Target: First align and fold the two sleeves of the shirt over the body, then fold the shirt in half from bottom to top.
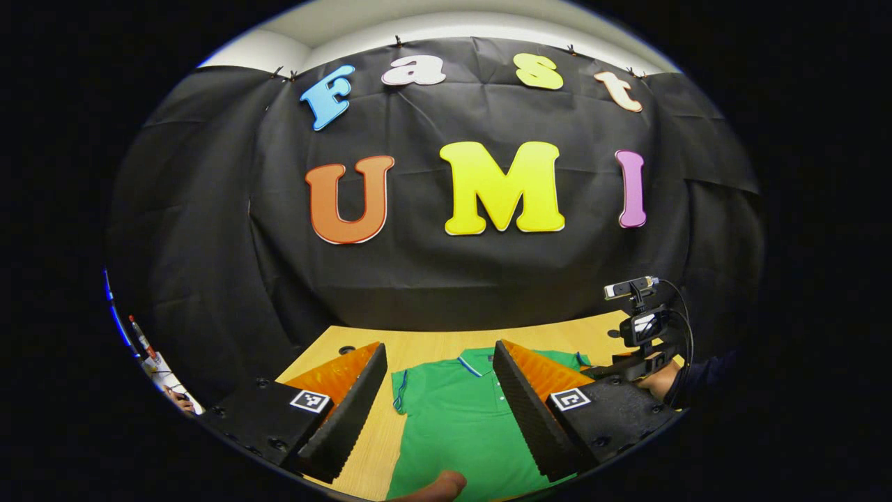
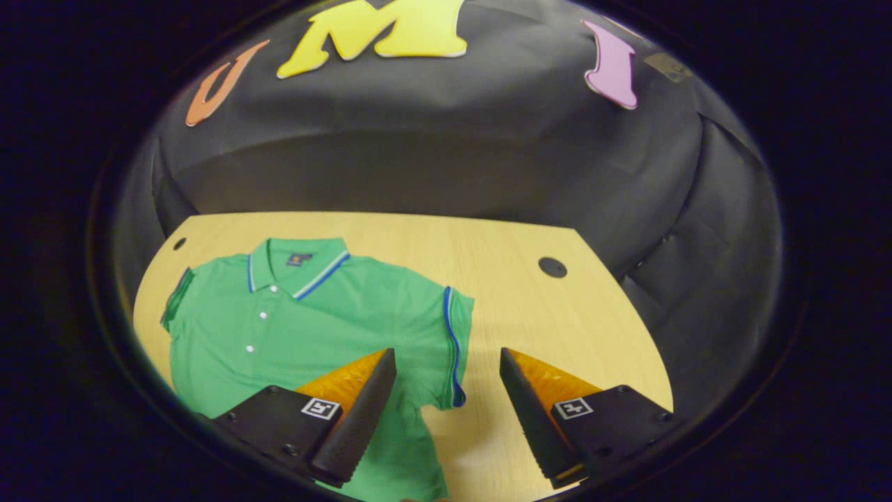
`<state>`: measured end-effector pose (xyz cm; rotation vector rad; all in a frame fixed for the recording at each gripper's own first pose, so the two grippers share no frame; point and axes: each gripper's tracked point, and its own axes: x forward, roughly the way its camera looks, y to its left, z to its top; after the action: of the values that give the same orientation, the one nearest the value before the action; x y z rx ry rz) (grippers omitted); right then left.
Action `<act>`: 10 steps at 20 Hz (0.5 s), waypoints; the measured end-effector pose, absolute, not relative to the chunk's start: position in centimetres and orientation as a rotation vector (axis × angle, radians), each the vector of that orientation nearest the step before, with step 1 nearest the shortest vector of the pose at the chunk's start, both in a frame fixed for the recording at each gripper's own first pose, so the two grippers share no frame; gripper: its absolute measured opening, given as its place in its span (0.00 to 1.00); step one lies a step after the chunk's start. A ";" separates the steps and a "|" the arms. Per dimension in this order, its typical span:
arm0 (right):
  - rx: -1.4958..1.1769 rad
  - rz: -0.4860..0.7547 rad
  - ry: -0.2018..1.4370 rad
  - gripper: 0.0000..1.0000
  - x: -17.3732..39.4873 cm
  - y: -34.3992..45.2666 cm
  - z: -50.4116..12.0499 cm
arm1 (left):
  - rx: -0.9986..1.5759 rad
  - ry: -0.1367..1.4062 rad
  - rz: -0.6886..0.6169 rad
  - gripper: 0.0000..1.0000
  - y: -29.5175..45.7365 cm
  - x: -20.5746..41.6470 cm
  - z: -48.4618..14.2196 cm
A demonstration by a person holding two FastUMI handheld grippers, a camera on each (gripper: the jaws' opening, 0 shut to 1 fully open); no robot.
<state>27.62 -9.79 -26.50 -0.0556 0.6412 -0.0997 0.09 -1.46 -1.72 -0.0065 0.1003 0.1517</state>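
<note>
A green polo shirt (image 2: 313,321) with blue and white trim lies flat, front up, on the wooden table (image 2: 529,307), collar toward the far wall. One short sleeve (image 2: 456,335) spreads out to the side. My right gripper (image 2: 446,352) hovers open over that sleeve's blue-trimmed hem, holding nothing. In the left gripper view the shirt (image 1: 453,418) lies below my left gripper (image 1: 439,347), which is open, its fingers either side of the collar and chest. The other sleeve (image 1: 398,390) shows between those fingers. The right gripper's body (image 1: 644,328) and the hand holding it (image 1: 658,380) sit at the right.
The table has round cable holes (image 2: 552,267) (image 2: 180,243). Bare wood (image 2: 557,335) stretches beside the shirt. Black cloth walls close in behind and at both sides. A fingertip (image 1: 439,484) shows at the bottom edge. Pens and papers (image 1: 150,355) lie far left.
</note>
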 end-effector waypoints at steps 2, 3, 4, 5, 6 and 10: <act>-0.033 -0.136 0.718 0.94 28.8 -11.0 -28.6 | -0.011 0.112 0.187 0.99 -0.7 -0.5 -2.1; -0.019 -0.144 0.750 0.94 29.3 -11.3 -29.3 | -0.009 0.126 0.207 0.99 -0.4 -0.9 -2.5; -0.015 -0.146 0.775 0.94 29.8 -11.4 -29.8 | -0.008 0.138 0.223 0.99 -0.1 -1.1 -2.8; -0.030 -0.156 0.785 0.94 30.3 -11.9 -30.0 | -0.010 0.148 0.236 0.99 0.1 -1.3 -3.0; -0.049 -0.165 0.789 0.94 30.9 -12.3 -30.1 | -0.010 0.155 0.249 0.99 0.2 -1.6 -3.1; -0.071 -0.120 0.805 0.76 32.7 -11.6 -30.1 | 0.008 0.173 0.277 0.99 -0.1 -2.0 -3.3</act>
<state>32.74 -11.59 -30.11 -0.0711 0.8051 -0.1196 -2.03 -0.10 -3.32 0.0084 0.1732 0.2768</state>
